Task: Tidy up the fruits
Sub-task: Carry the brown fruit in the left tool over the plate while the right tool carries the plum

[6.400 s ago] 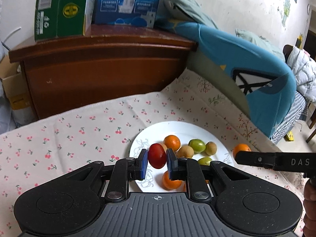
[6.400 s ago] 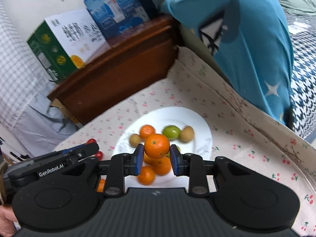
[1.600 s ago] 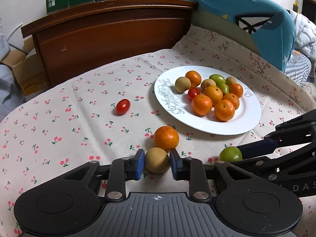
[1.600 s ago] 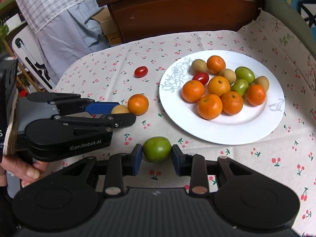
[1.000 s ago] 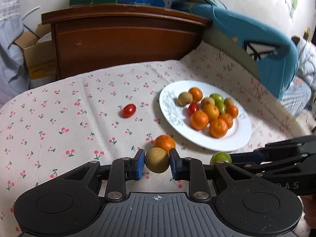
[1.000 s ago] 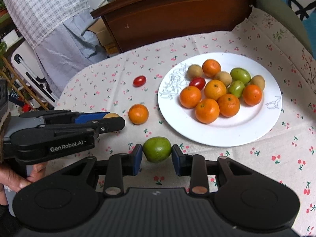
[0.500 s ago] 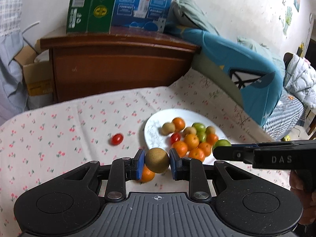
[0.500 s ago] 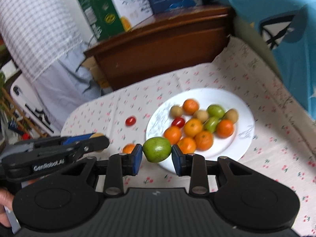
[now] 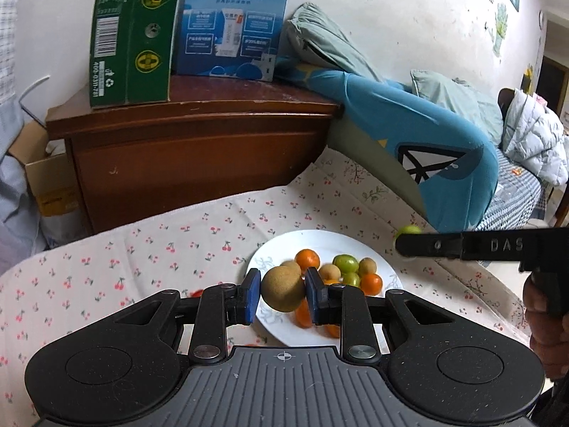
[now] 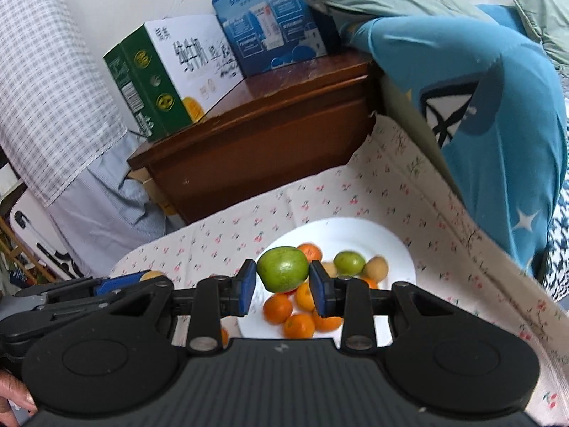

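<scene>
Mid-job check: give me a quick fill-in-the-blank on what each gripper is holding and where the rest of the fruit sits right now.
1. The left gripper has its jaws shut on a round ____ fruit.
2. The right gripper has its jaws shut on a ____ fruit.
3. Most of the remaining fruit lies on the white ____.
4. On the wooden cabinet a green box stands beside a ____ box.

Missing words: brown; green; plate; blue

Cherry-print tablecloth (image 9: 185, 249) bears white plate (image 9: 281, 245) (fruit piled on it).
</scene>
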A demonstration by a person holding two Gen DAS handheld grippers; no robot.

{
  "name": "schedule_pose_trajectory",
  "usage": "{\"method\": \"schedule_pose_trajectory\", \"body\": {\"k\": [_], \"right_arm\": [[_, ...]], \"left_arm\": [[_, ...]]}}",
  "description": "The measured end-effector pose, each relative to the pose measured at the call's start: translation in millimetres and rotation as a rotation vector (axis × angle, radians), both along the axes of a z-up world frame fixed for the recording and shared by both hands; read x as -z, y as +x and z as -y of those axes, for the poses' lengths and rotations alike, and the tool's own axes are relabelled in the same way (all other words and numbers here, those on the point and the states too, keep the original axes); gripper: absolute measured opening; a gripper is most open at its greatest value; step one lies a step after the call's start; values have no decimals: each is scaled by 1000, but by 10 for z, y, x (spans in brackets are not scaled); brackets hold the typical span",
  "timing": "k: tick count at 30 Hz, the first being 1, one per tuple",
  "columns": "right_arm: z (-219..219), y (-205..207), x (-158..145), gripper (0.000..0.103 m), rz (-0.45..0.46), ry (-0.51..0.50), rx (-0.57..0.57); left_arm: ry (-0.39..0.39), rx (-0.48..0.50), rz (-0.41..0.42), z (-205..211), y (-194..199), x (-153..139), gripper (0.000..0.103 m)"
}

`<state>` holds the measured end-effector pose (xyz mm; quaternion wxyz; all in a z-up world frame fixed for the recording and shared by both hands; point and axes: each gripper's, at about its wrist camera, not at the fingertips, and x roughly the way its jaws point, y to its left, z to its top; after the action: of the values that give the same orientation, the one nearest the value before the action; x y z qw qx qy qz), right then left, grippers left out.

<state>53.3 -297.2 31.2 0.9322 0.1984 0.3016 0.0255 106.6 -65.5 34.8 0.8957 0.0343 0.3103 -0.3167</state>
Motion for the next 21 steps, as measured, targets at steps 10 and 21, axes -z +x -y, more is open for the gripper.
{"method": "schedule_pose_trajectory", "body": {"k": [10, 21], "right_arm": [[228, 394, 128, 33, -5, 57, 41], [271, 744, 408, 33, -74, 17, 41]], "left_arm": [[17, 31, -50, 195, 320, 190, 24], [47, 31, -123, 371, 534, 497, 24]]}}
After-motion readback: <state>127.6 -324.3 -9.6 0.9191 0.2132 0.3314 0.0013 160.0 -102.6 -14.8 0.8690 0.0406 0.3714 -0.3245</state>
